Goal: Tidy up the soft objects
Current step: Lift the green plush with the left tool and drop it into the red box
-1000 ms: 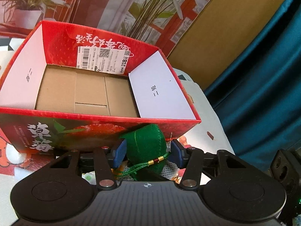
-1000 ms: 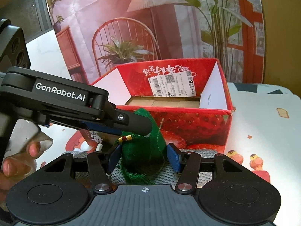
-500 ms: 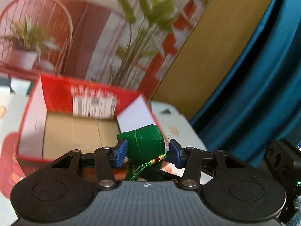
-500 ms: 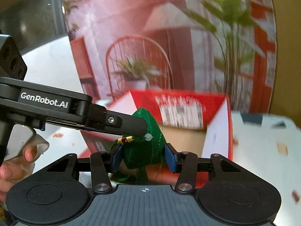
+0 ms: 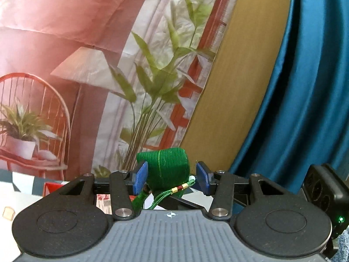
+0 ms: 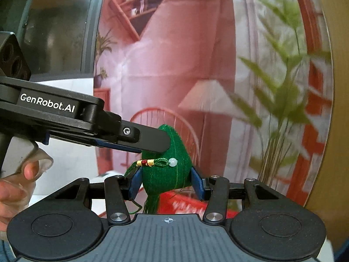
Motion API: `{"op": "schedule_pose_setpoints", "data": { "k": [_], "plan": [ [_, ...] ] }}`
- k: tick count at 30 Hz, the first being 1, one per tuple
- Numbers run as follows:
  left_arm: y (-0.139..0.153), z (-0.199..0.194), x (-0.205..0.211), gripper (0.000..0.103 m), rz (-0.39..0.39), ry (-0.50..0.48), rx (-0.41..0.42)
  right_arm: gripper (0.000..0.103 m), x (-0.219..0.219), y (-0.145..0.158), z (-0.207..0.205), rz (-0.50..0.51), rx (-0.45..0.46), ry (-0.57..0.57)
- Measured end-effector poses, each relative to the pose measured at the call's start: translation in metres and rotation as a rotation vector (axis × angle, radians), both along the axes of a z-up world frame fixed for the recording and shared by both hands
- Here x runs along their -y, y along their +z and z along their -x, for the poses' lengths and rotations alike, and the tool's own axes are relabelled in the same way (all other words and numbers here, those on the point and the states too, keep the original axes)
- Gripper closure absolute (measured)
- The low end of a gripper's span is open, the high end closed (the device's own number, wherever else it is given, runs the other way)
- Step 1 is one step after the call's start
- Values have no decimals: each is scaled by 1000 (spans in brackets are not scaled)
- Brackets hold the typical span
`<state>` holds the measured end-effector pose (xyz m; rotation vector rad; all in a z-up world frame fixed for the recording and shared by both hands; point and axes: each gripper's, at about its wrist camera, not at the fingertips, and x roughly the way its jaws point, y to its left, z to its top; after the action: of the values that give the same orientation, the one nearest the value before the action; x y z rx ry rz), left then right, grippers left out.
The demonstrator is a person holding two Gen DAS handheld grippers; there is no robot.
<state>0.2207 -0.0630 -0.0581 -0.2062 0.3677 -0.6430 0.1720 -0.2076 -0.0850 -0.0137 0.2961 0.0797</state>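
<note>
A green cloth pouch [image 5: 166, 168] with a green cord, gold and red beads and a pale bead sits between the blue pads of my left gripper [image 5: 171, 178]. The same green pouch [image 6: 168, 170] sits between the pads of my right gripper [image 6: 166, 182]. Both grippers are shut on it and hold it high in the air. In the right wrist view the left gripper's finger [image 6: 141, 138] presses on the pouch's upper left. The red strawberry box [image 6: 185, 204] shows only as a strip below the pouch, and in the left wrist view [image 5: 51, 187] as a small corner.
A printed backdrop with a chair, lamp and plants [image 5: 109, 76] fills the back. A wooden board [image 5: 235, 87] and a blue curtain [image 5: 305, 87] stand on the right. A person's hand [image 6: 15, 183] holds the left gripper's handle.
Both grippers rose together with the green pouch. The red box dropped from the middle of both views to the bottom edge.
</note>
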Motion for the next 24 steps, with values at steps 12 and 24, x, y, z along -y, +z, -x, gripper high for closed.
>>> {"op": "schedule_pose_setpoints", "data": {
  "k": [12, 24],
  "plan": [
    [-69, -55, 18, 52, -57, 2, -232, 58, 22, -60, -27, -28, -169, -59],
    [-135, -85, 24, 52, -89, -15, -432, 58, 35, -131, -35, -158, -384, -141]
  ]
}}
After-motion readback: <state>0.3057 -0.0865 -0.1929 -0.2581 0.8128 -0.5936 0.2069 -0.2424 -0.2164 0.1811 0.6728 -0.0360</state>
